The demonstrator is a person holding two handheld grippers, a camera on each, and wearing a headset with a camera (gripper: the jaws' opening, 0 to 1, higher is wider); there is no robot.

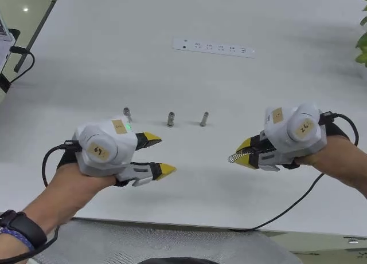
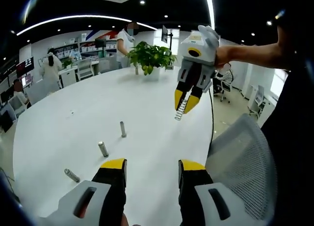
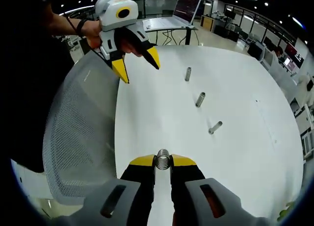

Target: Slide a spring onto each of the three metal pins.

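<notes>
Three short metal pins stand in a row on the white table [image 1: 114, 58]. The left pin [image 1: 127, 113] and the middle pin [image 1: 171, 119] look wrapped in coils, while the right pin [image 1: 204, 119] looks smooth. My left gripper [image 1: 156, 155] hovers open and empty in front of the left pin; its yellow-tipped jaws are spread wide in the left gripper view [image 2: 152, 167]. My right gripper [image 1: 242, 152] is held to the right of the row, shut on a small spring [image 1: 234, 157] that sticks out past its tips [image 3: 162, 160].
A white power strip [image 1: 213, 47] lies farther back on the table. A grey mesh chair back [image 1: 160, 244] sits at the near edge. A potted plant [image 2: 149, 57] stands at the table's far right, and several people [image 2: 50, 64] are in the room beyond.
</notes>
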